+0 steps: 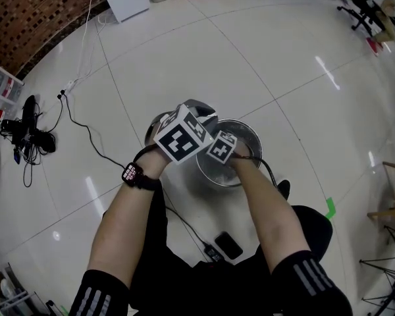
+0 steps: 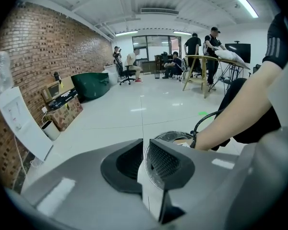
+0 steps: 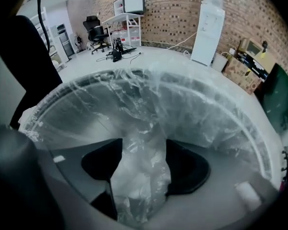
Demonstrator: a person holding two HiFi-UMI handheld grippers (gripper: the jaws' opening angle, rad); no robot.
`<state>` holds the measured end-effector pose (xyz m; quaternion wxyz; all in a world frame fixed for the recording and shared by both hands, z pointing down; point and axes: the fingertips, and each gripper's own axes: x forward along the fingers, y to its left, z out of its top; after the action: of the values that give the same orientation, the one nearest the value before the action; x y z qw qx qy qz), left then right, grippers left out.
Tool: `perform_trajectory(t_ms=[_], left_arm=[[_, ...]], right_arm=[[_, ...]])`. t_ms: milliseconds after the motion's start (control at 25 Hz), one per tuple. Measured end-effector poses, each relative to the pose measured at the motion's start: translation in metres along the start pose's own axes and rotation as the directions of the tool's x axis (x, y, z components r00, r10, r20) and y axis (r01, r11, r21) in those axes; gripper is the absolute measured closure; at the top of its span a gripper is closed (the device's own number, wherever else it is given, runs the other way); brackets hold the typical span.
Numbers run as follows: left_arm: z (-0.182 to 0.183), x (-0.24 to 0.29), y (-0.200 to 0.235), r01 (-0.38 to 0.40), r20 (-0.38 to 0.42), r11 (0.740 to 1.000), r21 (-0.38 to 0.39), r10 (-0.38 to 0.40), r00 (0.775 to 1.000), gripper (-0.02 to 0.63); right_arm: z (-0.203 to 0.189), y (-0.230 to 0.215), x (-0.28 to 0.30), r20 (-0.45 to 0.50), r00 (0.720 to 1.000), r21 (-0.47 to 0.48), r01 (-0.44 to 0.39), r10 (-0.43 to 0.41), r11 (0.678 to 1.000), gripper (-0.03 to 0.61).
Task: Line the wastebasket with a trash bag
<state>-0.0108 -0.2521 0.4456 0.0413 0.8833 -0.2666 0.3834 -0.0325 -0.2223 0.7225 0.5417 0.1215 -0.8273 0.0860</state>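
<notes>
On the white floor (image 1: 283,64) one mesh bin (image 1: 251,137) holds one clear bag (image 3: 139,176). Left gripper (image 2: 145,150) pinches the bag at the bin's left edge; right gripper (image 3: 144,145) stands wide open around loose bag inside.

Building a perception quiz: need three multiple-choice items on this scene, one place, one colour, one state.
1. The round metal mesh wastebasket stands: A on a table; B on the white tiled floor; C on a chair.
2. The plastic trash bag is: A black; B blue; C clear.
3. The jaws of the right hand-held gripper are: A apart; B pressed together; C out of view.
Key: B, floor tiles surround it; C, the rim shows through it; A, a wide gap holds loose film.
</notes>
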Motion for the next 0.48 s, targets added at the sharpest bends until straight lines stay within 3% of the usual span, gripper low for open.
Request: perform_trajectory(t_ms=[320,480], left_arm=[[0.000,-0.012,0.015,-0.030,-0.001,0.999,-0.030,0.030,1.000,0.578],[-0.004,-0.011,0.015,-0.037,-0.008,0.999,-0.014,0.037,0.999,0.578]], right_arm=[[-0.002,0.003,0.001,-0.012,1.000,-0.024,-0.028,0.028,0.999,0.279],[0.002,0.008,-0.019,-0.001,1.000,-0.090,-0.006,0.006,0.996,0.279]])
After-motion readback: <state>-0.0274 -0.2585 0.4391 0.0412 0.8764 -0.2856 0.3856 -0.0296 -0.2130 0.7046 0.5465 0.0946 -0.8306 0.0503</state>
